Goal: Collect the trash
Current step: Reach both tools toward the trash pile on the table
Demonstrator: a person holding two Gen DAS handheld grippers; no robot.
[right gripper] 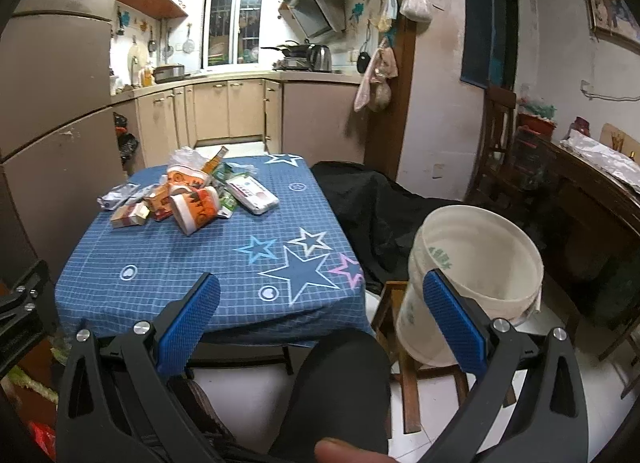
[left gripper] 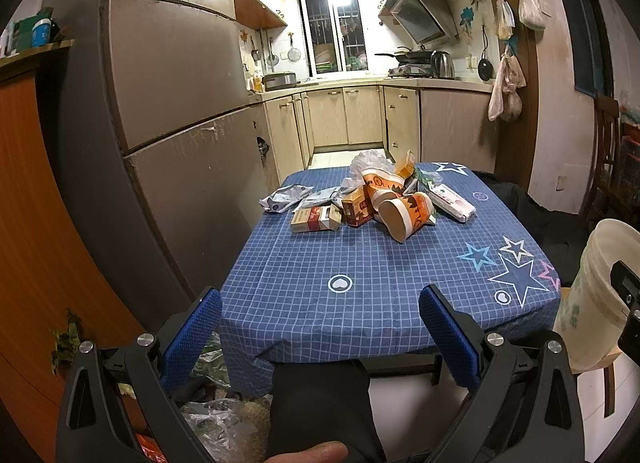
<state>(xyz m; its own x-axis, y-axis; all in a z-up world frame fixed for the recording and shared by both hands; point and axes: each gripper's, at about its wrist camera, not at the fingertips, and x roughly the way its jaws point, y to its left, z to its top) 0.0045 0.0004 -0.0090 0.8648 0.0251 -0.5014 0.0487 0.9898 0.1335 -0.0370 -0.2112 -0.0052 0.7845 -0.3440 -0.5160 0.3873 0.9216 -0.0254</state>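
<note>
I hold my left claw (left gripper: 320,327) low before the near edge of the table (left gripper: 360,263), its two blue-padded fingers (left gripper: 192,335) spread wide with nothing between them, and my right claw (right gripper: 320,315) is spread just as wide and just as empty, off the table's near right corner. The table wears a blue checked cloth (right gripper: 192,255) printed with stars and small heart rings, and it hangs over the near edge. The trash sits in one heap (left gripper: 372,199) toward the far end of the cloth, well away from both claws: orange and white paper cups (left gripper: 404,215) on their sides, a red and white flat box (left gripper: 314,219) at the near left, an orange carton (left gripper: 356,207) touching the cups, a silvery wrapper (left gripper: 282,197) at the left, a long white and pink box (right gripper: 252,191) at the right, and crumpled clear plastic (left gripper: 368,161) at the back. A pale plastic bucket (right gripper: 476,275) stands open on a wooden stool (right gripper: 404,367) just beside the table's right corner; I cannot see into its bottom. A tall grey fridge (left gripper: 168,103) rises at the left, close to the table. Beyond the table are beige cabinets (left gripper: 344,115), a barred window (left gripper: 332,27), a range hood (left gripper: 424,15), a pan and a kettle (left gripper: 442,63) on the counter. Bags (right gripper: 380,75) hang from a wooden post, and a dark cloth (right gripper: 372,203) lies heaped to the right of the table.
</note>
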